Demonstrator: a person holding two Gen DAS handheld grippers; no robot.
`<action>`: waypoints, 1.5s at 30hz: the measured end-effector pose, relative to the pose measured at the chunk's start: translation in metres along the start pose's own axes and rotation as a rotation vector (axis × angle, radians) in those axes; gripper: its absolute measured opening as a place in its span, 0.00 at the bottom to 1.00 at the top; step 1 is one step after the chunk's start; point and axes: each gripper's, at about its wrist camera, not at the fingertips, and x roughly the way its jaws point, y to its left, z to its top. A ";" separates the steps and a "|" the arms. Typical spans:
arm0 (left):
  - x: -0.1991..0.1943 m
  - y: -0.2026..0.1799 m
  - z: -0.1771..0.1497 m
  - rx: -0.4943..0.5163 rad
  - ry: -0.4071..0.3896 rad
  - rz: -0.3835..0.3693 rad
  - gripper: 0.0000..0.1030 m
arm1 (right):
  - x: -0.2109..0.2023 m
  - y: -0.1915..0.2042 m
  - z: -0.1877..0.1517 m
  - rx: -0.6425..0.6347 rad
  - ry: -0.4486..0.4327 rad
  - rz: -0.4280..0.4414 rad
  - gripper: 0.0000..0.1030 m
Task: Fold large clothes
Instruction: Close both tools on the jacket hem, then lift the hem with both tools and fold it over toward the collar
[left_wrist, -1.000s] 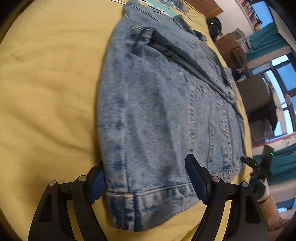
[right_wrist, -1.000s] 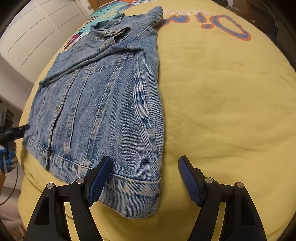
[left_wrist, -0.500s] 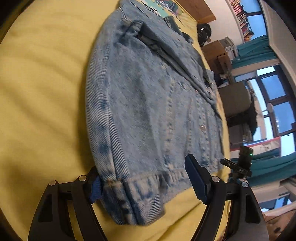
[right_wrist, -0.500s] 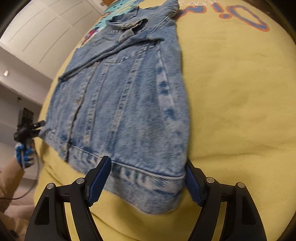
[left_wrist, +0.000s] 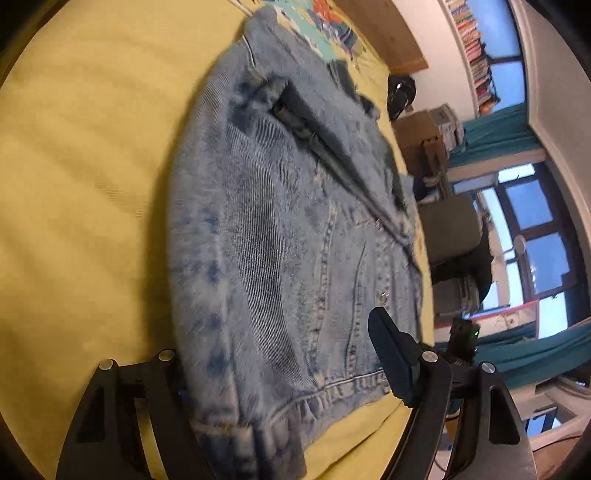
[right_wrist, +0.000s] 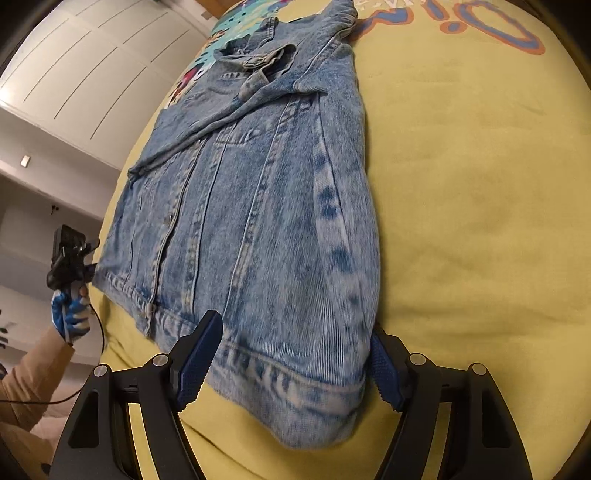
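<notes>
Nearest the cameras, both grippers stood with their jaws apart, each straddling one bottom corner of the denim jacket (right_wrist: 258, 221) without yet pinching it. The right gripper (right_wrist: 291, 365) bracketed the hem at the jacket's outer folded edge, one blue pad lying on top of the cloth and the other tucked against the side fold. The left gripper (left_wrist: 280, 369) did the same at the opposite hem corner, its left finger largely hidden behind the denim. That placement suited a lift of the hem toward the collar, which I judged to be the fold in hand.

The jacket lay front up and buttoned on a yellow bedspread (right_wrist: 461, 184), sleeves crossed over the chest so the body formed a narrow rectangle ready for halving. Holding both corners at once would keep the stiff hem straight as it travelled.

Farther off, beyond the collar, large orange-and-blue printed lettering (right_wrist: 480, 22) ran across the spread; only something like "Di" could be read, the rest cut off. A bookshelf (left_wrist: 476, 55) and teal curtains (left_wrist: 495, 136) stood by the window.
</notes>
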 end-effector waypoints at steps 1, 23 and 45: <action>0.005 0.000 0.000 0.006 0.017 0.005 0.70 | 0.002 -0.001 0.000 0.004 0.002 0.005 0.74; -0.009 0.014 -0.036 -0.150 -0.073 -0.042 0.61 | -0.005 -0.014 -0.023 0.166 -0.052 0.230 0.57; -0.024 -0.018 -0.037 -0.087 -0.197 -0.020 0.12 | -0.027 -0.016 -0.034 0.206 -0.144 0.318 0.12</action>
